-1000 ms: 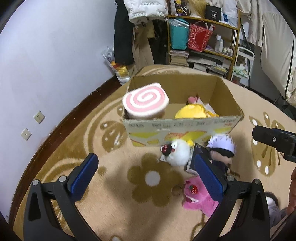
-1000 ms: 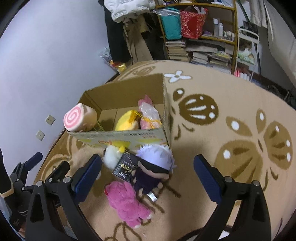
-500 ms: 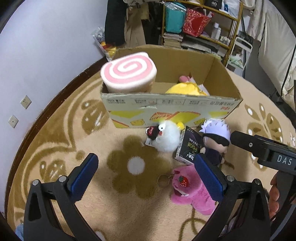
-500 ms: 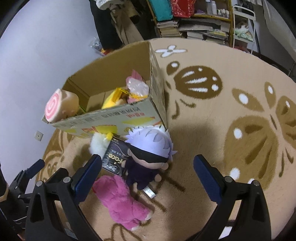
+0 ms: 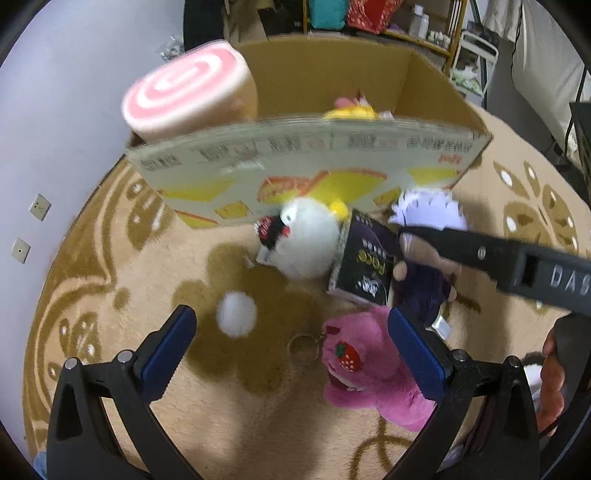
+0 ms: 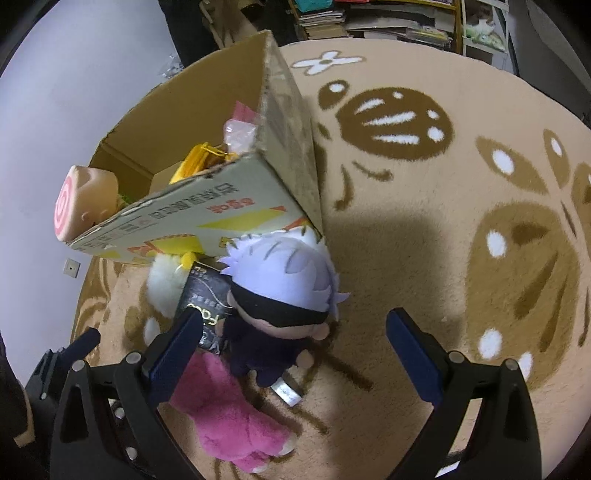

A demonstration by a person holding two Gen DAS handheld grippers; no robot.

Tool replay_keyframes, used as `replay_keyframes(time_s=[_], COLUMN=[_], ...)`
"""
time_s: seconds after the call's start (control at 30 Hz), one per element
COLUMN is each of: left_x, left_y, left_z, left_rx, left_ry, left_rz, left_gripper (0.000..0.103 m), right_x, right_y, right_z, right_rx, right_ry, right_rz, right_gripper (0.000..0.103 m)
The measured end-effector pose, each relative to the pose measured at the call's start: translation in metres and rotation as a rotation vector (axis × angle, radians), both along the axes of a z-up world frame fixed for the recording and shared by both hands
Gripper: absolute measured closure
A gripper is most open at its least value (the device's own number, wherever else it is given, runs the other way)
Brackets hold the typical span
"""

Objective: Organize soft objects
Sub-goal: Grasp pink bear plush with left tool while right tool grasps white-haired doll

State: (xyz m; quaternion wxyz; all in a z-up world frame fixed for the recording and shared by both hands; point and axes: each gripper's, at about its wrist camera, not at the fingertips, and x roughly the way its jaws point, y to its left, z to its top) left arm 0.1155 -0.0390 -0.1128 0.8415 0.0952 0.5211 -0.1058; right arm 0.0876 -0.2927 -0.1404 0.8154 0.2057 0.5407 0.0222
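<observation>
A cardboard box [image 5: 314, 173] stands on the rug, with a pink swirl-roll plush [image 5: 188, 96] on its left corner and a yellow plush [image 6: 201, 160] inside. In front of it lie a white fluffy plush [image 5: 308, 242], a dark packet [image 5: 364, 266], a white-haired doll [image 6: 280, 291] and a pink bear plush [image 5: 369, 373]. My left gripper [image 5: 291, 350] is open and empty, just above the pink bear. My right gripper [image 6: 295, 343] is open and empty, low over the doll; its arm also shows in the left wrist view [image 5: 517, 262].
A beige rug with brown flower patterns [image 6: 443, 221] covers the floor. A pale wall [image 5: 44, 110] with sockets runs on the left. Shelves of books and bags [image 6: 388, 22] stand behind the box. A key ring [image 5: 303, 347] lies by the pink bear.
Both grippers have moved forward and down toward the toys in front of the box. The right gripper now hangs close over the white-haired doll. Both stay open.
</observation>
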Motion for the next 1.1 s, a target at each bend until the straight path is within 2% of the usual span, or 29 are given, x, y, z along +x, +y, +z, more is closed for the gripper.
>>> replay_keyframes(time_s=[0.3,0.43,0.7,0.8,0.87,1.0,1.1], left_x=[-0.004,-0.004,0.001,0.002,0.003,0.003,0.0], left_y=[-0.017,-0.02,-0.018,-0.017,-0.018,-0.02,-0.025], left_z=[-0.024,-0.026,-0.039,-0.045,-0.049,-0.057,-0.057], left_rx=[0.046,0.049,-0.022,-0.031,-0.039,-0.045,-0.039], left_ry=[0.062,0.063,0.13,0.148,0.162,0.185,0.18], left_rz=[-0.055,-0.061,-0.048,-0.043,-0.042,-0.035,-0.045], left_gripper=[0.001,0.001,0.0,0.0,0.001,0.004,0.01], right_x=[0.006,0.011,0.014,0.016,0.017,0.021,0.023], right_y=[-0.004,0.003,0.013,0.014,0.014,0.014,0.014], right_z=[-0.009,-0.012,-0.025,-0.03,-0.032,-0.034,-0.034], right_rx=[0.043,0.047,0.055,0.047,0.045,0.042,0.018], right_ry=[0.028,0.032,0.065,0.075,0.071,0.075,0.069], right_rz=[-0.009,0.012,0.034,0.042,0.035,0.015,0.022], right_gripper=[0.0,0.0,0.0,0.012,0.013,0.014,0.013])
